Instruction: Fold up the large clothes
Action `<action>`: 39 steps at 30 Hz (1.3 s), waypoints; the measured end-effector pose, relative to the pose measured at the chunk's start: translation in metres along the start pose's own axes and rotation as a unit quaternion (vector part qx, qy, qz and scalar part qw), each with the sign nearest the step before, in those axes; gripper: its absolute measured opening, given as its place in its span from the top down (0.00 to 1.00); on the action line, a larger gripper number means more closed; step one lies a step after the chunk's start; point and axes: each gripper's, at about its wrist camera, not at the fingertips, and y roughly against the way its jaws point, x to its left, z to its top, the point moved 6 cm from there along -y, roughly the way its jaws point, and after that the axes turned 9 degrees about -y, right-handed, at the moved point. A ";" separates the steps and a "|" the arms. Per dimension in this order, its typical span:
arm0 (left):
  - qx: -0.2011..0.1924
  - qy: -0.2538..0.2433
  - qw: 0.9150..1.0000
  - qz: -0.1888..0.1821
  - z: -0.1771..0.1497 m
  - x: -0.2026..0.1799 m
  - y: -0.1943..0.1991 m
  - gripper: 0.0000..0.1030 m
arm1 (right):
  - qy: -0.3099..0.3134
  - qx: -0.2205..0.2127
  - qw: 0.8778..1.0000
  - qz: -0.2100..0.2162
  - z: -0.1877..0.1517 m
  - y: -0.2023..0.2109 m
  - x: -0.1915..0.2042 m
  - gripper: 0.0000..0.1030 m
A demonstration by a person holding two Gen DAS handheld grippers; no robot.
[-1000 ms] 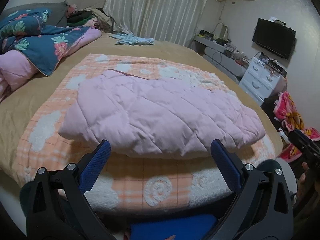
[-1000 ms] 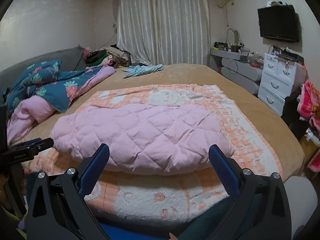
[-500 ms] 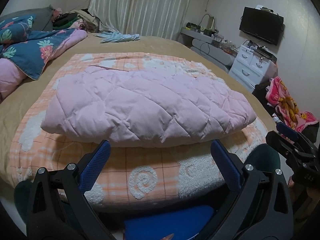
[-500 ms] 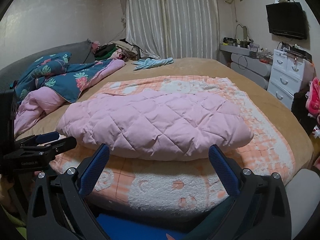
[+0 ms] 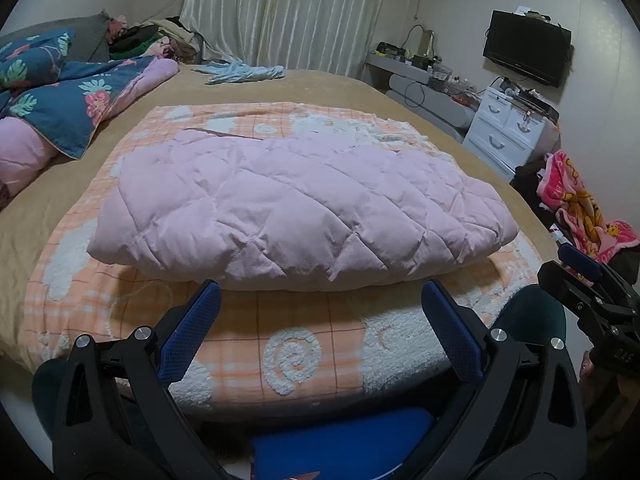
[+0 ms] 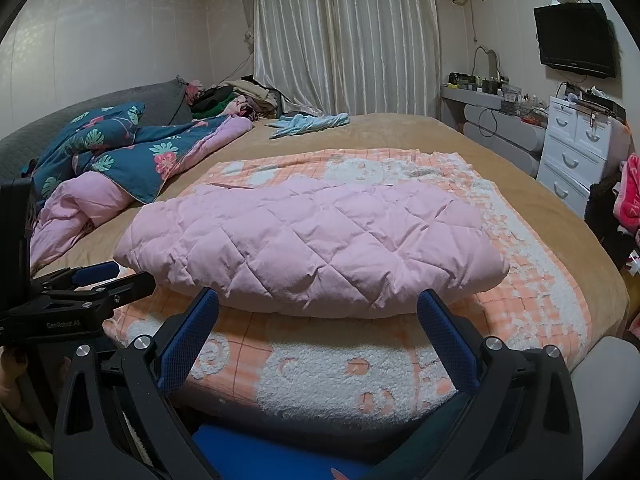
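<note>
The folded pink quilted jacket (image 5: 296, 208) lay on the orange checked blanket (image 5: 296, 344) in the middle of the bed (image 6: 420, 132), and both the left gripper (image 5: 320, 308) and the right gripper (image 6: 318, 312) hung just near of it, jaws spread wide, holding nothing.

Black plastic frames on both tools, silver screw heads gleaming, textured blue pads lining each finger (image 5: 188, 334); white lettering marks the left gripper (image 6: 80, 300) body.
</note>
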 end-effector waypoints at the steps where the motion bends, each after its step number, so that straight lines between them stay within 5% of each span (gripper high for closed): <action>1: 0.000 0.001 1.000 0.001 0.000 0.000 0.000 0.09 | 0.000 0.000 1.000 0.000 0.000 0.000 0.000 0.04; 39: -0.001 -0.001 1.000 0.013 0.004 0.010 0.006 0.09 | 0.005 0.004 1.000 0.000 -0.001 -0.001 0.003 0.04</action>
